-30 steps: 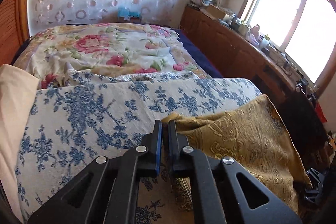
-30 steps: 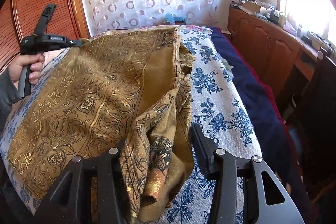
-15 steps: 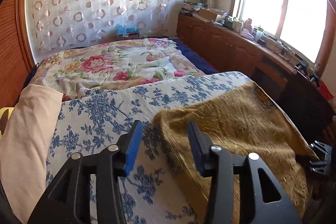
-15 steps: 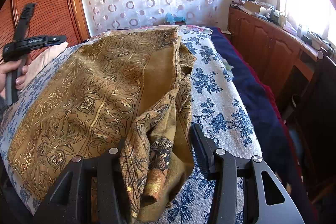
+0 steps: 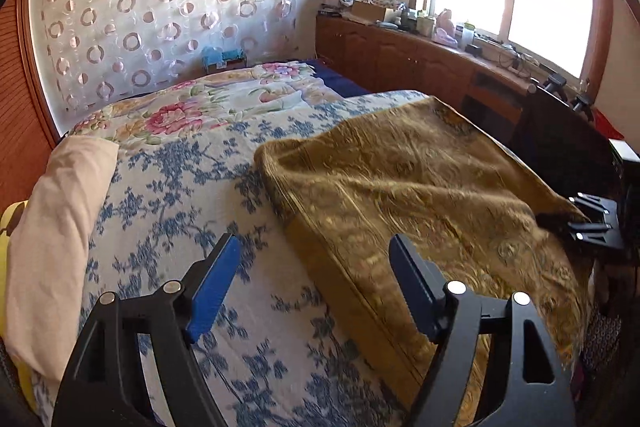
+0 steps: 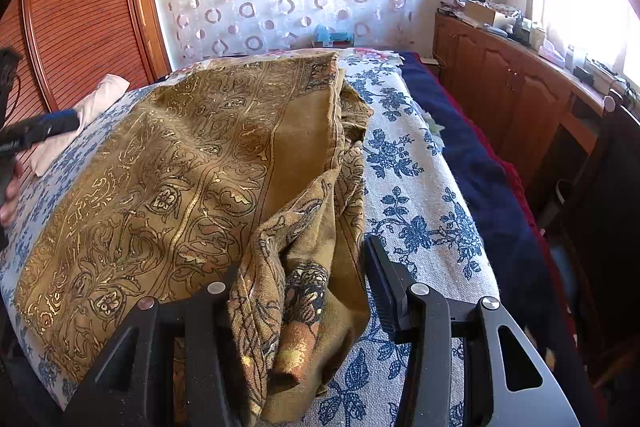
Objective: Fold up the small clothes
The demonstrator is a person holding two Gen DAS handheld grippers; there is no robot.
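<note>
A golden-brown patterned cloth point(image 5: 420, 179) lies spread on the blue floral bedspread point(image 5: 168, 187), folded over with one edge running toward me. My left gripper point(image 5: 313, 241) hovers over that edge, its jaws opening with nothing between them. In the right wrist view the left gripper point(image 6: 40, 131) shows at the far left, held by a hand point(image 6: 8, 203). The right gripper point(image 6: 302, 259) is shut on a bunched corner of the cloth point(image 6: 180, 167), which covers its left finger. From the left wrist view the right gripper point(image 5: 592, 223) sits at the cloth's far right end.
A pale pink pillow point(image 5: 60, 227) lies along the bed's left side, and a flowered quilt point(image 5: 200, 107) lies behind. Wooden cabinets point(image 6: 520, 95) with clutter run under the window on the right. A navy sheet point(image 6: 472, 147) drops off the bed's right edge.
My left gripper has let go of the cloth's corner, opened wide and pulled back to the left. The cloth now lies flat. The right gripper has kept still with its bunch.
</note>
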